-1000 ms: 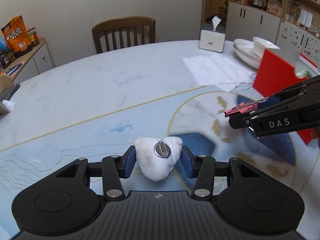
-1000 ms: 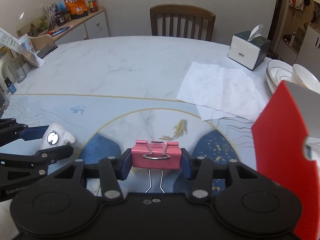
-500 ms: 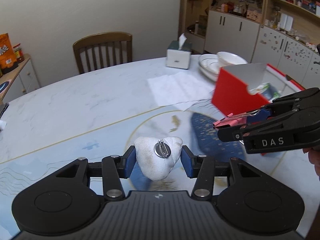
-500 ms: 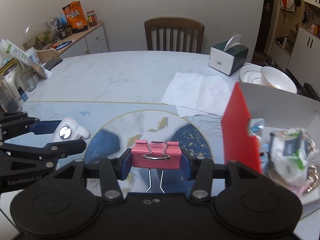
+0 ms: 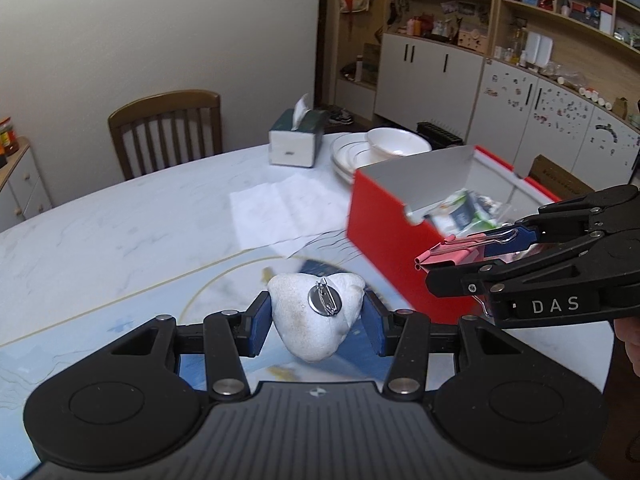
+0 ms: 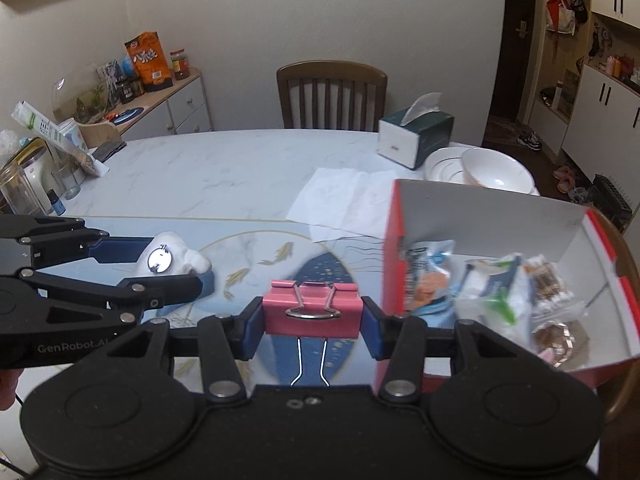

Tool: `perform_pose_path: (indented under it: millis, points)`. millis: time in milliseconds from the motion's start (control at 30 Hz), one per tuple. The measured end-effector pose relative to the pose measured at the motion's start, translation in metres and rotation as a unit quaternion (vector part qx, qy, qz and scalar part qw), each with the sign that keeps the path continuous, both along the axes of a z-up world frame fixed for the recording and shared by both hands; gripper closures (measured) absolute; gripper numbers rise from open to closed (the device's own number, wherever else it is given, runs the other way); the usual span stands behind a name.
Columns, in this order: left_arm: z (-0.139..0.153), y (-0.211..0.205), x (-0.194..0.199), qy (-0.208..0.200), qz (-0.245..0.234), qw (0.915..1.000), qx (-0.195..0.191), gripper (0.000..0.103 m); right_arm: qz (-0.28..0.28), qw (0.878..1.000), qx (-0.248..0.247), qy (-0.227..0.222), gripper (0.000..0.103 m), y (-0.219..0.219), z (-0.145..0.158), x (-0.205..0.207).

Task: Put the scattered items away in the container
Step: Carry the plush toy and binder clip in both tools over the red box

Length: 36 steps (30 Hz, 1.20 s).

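Here the left gripper (image 5: 317,322) clamps a white brooch (image 5: 316,320), pin side up, tapered end toward the camera. The right gripper (image 6: 312,315) clamps a pink clip (image 6: 312,308), long axis across the fingers, wire handles toward the camera. Both are held above the table (image 6: 224,172), beside the red box (image 6: 480,208). Packets (image 6: 492,284) inside the box are blurred; its near corner is cut off.

Marble table (image 6: 224,168), wooden chair (image 6: 331,94), white cabinets (image 5: 432,76) w/ shelves.
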State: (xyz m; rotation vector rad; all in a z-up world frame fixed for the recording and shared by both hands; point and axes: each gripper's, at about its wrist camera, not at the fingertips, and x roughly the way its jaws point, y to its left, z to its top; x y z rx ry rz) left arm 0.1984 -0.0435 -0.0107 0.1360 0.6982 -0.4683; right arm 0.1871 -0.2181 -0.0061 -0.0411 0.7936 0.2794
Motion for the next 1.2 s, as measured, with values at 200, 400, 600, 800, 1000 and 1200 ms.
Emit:
perform_pose_path:
  millis: [200, 400, 600, 800, 1000, 1200]
  points:
    - [0.008, -0.035, -0.004, -0.006, -0.013, 0.9999, 0.0, 0.056, -0.006, 1.0, -0.001, -0.009, 0.055, -0.036, 0.007, -0.006]
    - [0.012, -0.074, -0.005, -0.009, -0.032, 0.9994, 0.003, 0.056, -0.019, 1.0, 0.0, -0.012, 0.055, -0.075, 0.008, -0.007]
    - [0.013, -0.113, -0.004, -0.013, -0.05, 0.9986, 0.009, 0.056, -0.035, 0.999, -0.002, -0.016, 0.055, -0.112, 0.008, -0.007]
    - [0.011, -0.148, 0.003, -0.016, -0.065, 0.9975, 0.021, 0.056, -0.052, 0.999, -0.004, -0.017, 0.055, -0.147, 0.005, -0.002]
    - [0.01, -0.174, 0.022, -0.022, -0.067, 0.9969, 0.034, 0.056, -0.063, 0.998, -0.012, -0.02, 0.055, -0.177, 0.002, 0.007]
    - [0.007, -0.194, 0.053, -0.02, -0.058, 0.9966, 0.055, 0.056, -0.073, 0.997, -0.013, -0.011, 0.055, -0.198, -0.006, 0.024]
